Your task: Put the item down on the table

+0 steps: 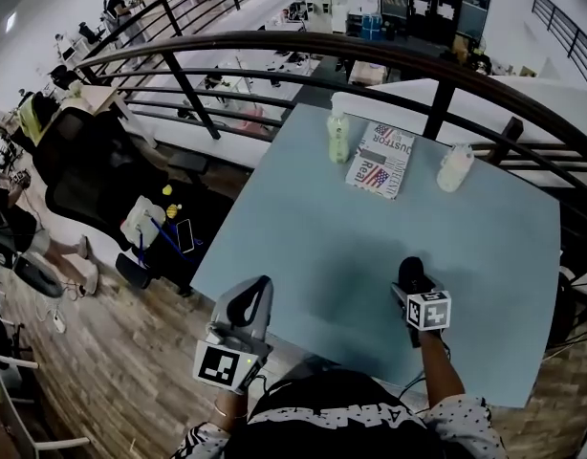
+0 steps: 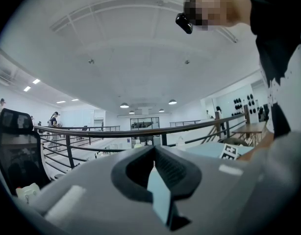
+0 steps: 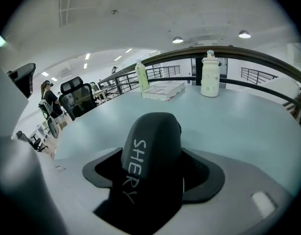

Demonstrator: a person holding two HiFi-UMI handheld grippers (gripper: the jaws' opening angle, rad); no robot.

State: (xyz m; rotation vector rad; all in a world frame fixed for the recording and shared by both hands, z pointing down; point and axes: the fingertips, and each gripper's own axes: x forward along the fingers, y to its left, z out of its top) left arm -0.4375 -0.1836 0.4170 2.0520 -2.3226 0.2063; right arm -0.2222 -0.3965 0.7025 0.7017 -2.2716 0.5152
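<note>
The right gripper [image 3: 155, 174] is clamped on a black rounded item [image 3: 151, 141]. "SHERY" is lettered on the item in white, which only the right gripper view shows. The head view places the gripper and item above the pale blue tabletop [image 1: 303, 247] near its front edge; whether the item touches it is unclear. The left gripper [image 1: 248, 306], just off the near-left edge, has its jaws pressed together on nothing. Farther back lies a flag-printed packet [image 1: 380, 159] reading "Real", between a pale green bottle [image 1: 338, 138] and a white bottle [image 1: 455, 167].
</note>
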